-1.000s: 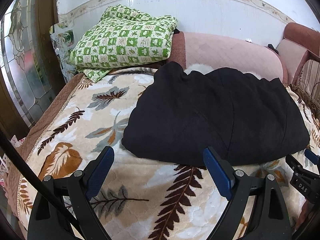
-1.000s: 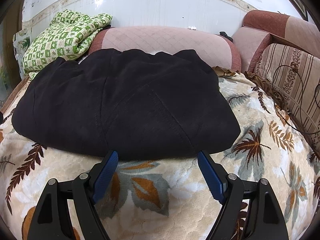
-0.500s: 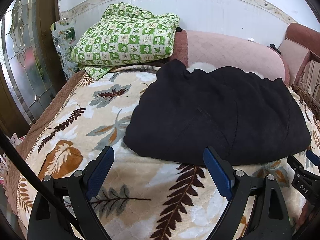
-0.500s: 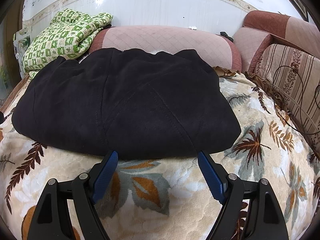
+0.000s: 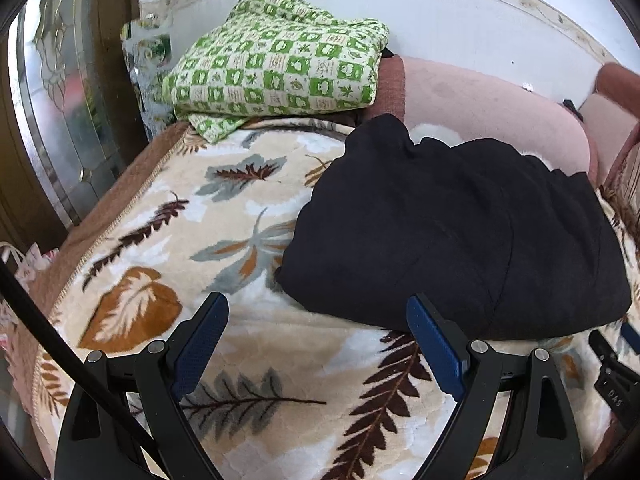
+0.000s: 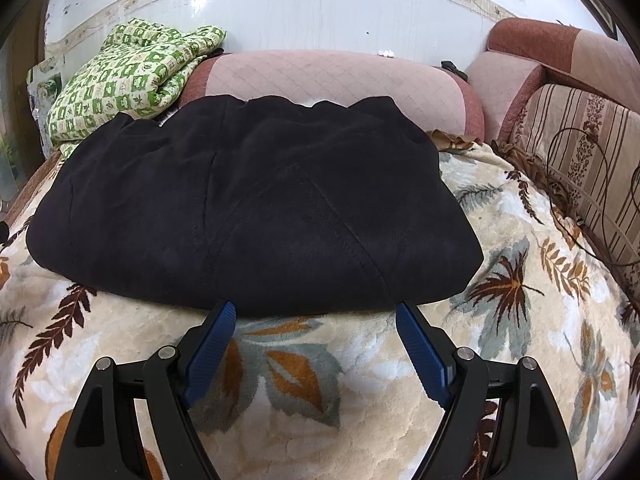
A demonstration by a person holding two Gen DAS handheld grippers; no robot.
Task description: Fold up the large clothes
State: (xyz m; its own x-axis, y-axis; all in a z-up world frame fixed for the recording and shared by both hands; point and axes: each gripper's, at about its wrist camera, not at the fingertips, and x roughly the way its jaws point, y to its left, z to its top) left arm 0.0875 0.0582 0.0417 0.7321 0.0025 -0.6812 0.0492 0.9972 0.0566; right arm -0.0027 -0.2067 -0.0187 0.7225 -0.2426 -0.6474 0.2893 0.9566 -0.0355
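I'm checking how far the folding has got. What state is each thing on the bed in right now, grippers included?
Black garment: folded into a thick bundle, lying on the blanket, held by neither gripper.
Leaf blanket: spread flat under the garment.
Green checked quilt: folded, resting at the head of the bed.
Left gripper: open, empty.
Right gripper: open, empty, just short of the garment's near edge.

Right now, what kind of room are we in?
Probably a living room in someone's home. There's a pink padded sofa covered with a fluffy leaf-patterned blanket, a folded green checked quilt at one end, and a black garment lying on the blanket, in front of a tiled wall.
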